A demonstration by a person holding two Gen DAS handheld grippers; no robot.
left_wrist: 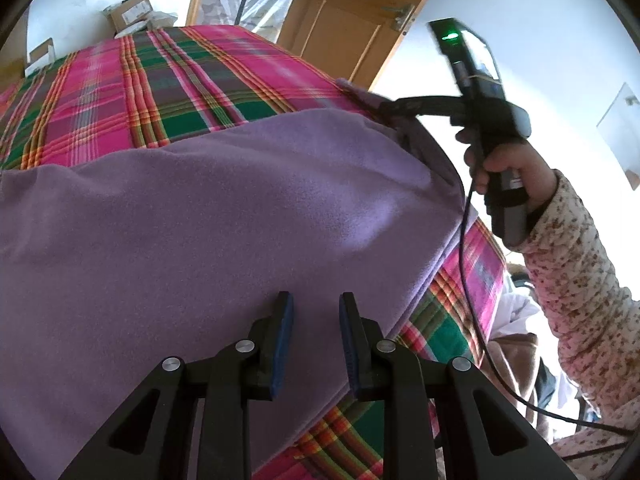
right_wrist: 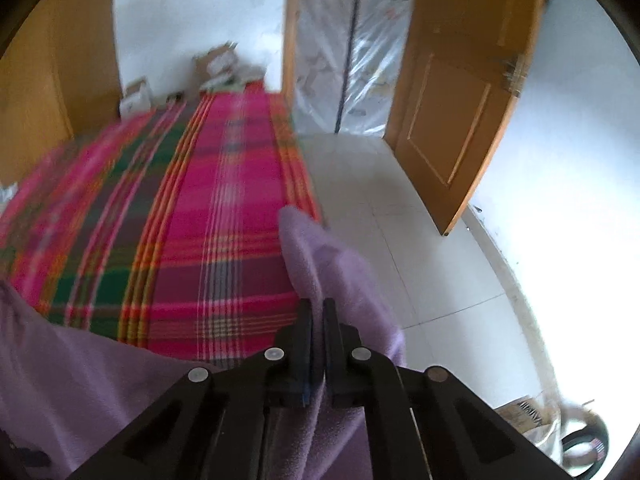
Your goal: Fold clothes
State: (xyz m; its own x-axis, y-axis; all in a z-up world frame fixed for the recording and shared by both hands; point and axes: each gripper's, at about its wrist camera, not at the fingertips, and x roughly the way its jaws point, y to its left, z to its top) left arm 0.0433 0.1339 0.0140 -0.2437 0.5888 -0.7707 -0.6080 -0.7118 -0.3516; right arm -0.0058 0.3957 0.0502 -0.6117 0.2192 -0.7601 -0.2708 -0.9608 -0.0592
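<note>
The right claw (right_wrist: 318, 312) is clamped on a fold of the purple fleece garment (right_wrist: 336, 272); its two blue-padded fingers (right_wrist: 306, 332) stand pressed nearly together with the cloth pinched between them, and a peak of fabric rises ahead of the tips. From the left wrist view the same claw (left_wrist: 384, 109) grips the far right corner of the garment, its handle held in a hand (left_wrist: 508, 160) that comes out of a flower-printed sleeve (left_wrist: 576, 280), with a black cable (left_wrist: 464, 240) hanging from it.

The left claw (left_wrist: 316, 304) has its jaws partly apart, a clear gap between the blue pads (left_wrist: 284, 320). It hangs over the near edge of the garment (left_wrist: 220, 208); nothing shows between the fingers, and whether the tips touch the fleece I cannot tell.

The garment lies spread across a bed covered with a pink, green and orange plaid sheet (left_wrist: 160, 80), its right edge near the side of the bed. Past the bed lie cardboard boxes (right_wrist: 216, 64) against a white wall. To the right stand an open wooden door (right_wrist: 460, 120), a plastic-covered doorway (right_wrist: 352, 60) and a pale tiled floor (right_wrist: 400, 240).
</note>
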